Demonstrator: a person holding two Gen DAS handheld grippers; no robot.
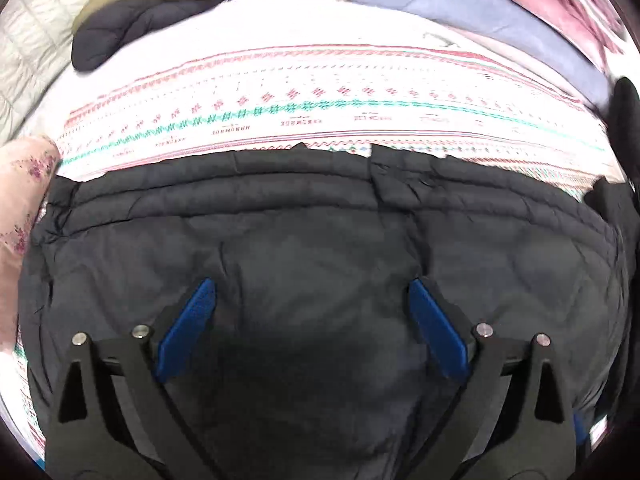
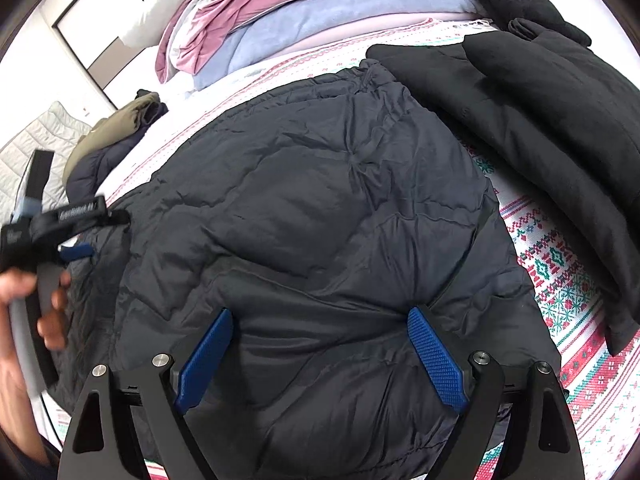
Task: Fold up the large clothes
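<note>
Left wrist view: a dark quilted jacket (image 1: 320, 240) is seen spread flat on a bed covered by a white patterned bedspread (image 1: 320, 92). The left gripper (image 1: 312, 292) is held just above the jacket, its blue fingers (image 1: 192, 320) spread wide with nothing between them. Beyond the jacket, a folded olive and navy garment (image 1: 152, 12) is laid on the bedspread, and a stack of pink and blue blankets (image 1: 500, 4) is piled beyond the jacket on the other side.

From the right wrist view, the same jacket (image 2: 312, 220) is shown bunched into a rounded heap. The right gripper (image 2: 320, 324) is poised over the jacket's near part, its fingers (image 2: 436, 360) likewise set wide apart and empty. A black fleece garment (image 2: 540, 120) is laid just beside the jacket, overlapping its far corner. At the jacket's opposite edge, the left gripper (image 2: 76, 252) is seen blurred, gripped by a hand (image 2: 36, 300).
</note>
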